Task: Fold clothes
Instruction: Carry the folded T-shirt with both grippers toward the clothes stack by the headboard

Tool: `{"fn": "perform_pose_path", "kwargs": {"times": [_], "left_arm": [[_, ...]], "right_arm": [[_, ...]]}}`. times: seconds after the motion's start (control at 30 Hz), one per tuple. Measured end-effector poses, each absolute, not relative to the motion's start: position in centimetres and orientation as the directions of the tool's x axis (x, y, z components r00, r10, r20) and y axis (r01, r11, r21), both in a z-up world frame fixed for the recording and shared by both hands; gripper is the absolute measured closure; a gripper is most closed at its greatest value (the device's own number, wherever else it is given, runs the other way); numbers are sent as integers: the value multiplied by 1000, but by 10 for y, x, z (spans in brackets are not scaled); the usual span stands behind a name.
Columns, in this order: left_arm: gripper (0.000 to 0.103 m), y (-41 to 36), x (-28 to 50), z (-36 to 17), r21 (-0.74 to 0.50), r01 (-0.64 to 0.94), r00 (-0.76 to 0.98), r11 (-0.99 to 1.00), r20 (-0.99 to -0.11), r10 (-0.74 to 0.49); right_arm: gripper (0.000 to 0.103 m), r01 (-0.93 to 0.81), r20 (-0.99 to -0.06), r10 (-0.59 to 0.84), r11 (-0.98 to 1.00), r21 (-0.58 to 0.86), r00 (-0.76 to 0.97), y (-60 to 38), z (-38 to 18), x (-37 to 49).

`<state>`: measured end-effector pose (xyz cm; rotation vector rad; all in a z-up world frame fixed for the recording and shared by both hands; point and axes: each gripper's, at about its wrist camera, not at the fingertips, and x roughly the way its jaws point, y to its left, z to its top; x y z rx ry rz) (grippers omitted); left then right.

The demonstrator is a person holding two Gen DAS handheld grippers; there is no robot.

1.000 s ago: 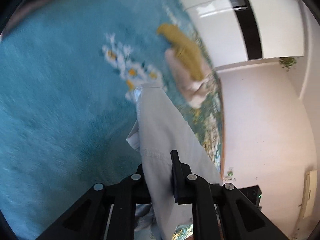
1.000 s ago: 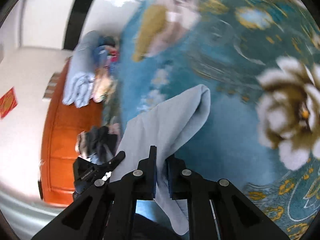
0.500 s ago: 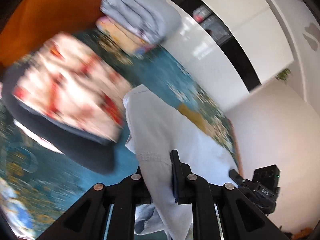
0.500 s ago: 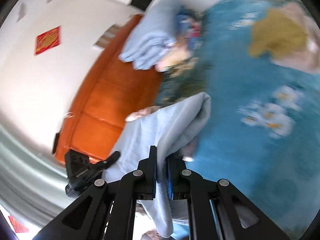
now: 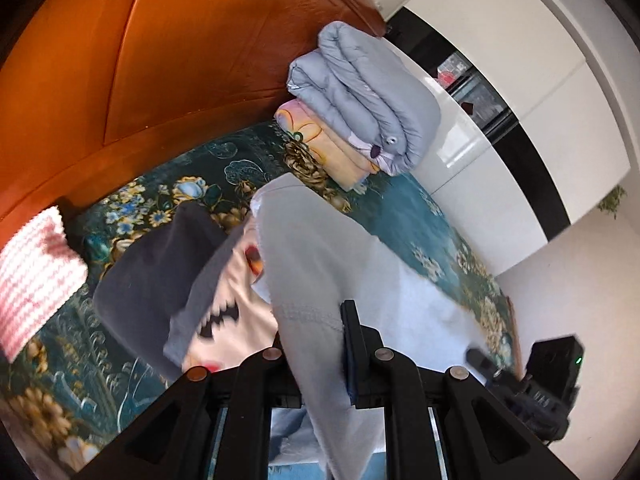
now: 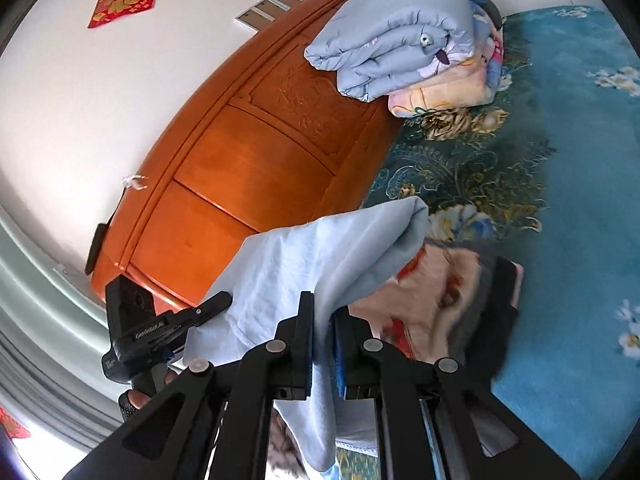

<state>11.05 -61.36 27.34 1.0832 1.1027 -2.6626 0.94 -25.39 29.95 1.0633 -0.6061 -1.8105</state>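
Note:
A pale blue garment [image 5: 316, 264] hangs folded between both grippers, held above the bed. My left gripper [image 5: 320, 328] is shut on one edge of it, near a stitched hem. My right gripper [image 6: 324, 316] is shut on the other edge of the pale blue garment [image 6: 340, 248]. Under it lies a stack of folded clothes: a dark grey piece [image 5: 156, 264] and a cream piece with red and black print [image 5: 232, 312]. The right wrist view shows the same cream piece [image 6: 432, 284] below the cloth. The other gripper [image 6: 136, 332] shows at lower left.
An orange wooden headboard [image 6: 240, 168] stands behind the teal floral bedspread [image 6: 560, 200]. A rolled pale blue quilt [image 5: 368, 92] sits on a peach blanket by the headboard. A pink and white knit piece [image 5: 32, 280] lies at the left. White cupboards [image 5: 540, 92] stand beyond the bed.
Both grippers swung with the pale blue garment from over the open bedspread toward the headboard, and now hold it above the stack of folded clothes. Both stay shut on it.

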Motion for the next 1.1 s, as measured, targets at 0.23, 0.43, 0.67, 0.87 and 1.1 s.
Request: {"fn": "perform_pose_path", "kwargs": {"times": [0.23,0.43,0.67,0.87,1.1], "left_arm": [[88,-638,72,201,-587,357,-680,-726,-697,229],[80,-653,83,170,-692,418,-693,-588,-662,286],[53,-657,111,217,-645,444,-721,-621,-669,180],[52,-627,106,230,-567,409,-707,-715,-693,145],[48,-594,82,206,-393,382,-648,-836,-759,61]], "right_arm": [[94,415,-485,-847,-529,740,-216,-281,254,-27],[94,359,-523,-828,-560,747,-203,-284,226,-42],[91,374,-523,-816,-577,726,-246,-264,245,-41],[91,411,-517,-802,-597,689,-300,-251,275,-32],[90,614,-616,-718,-655,441,-324,-317,294,-25]]}}
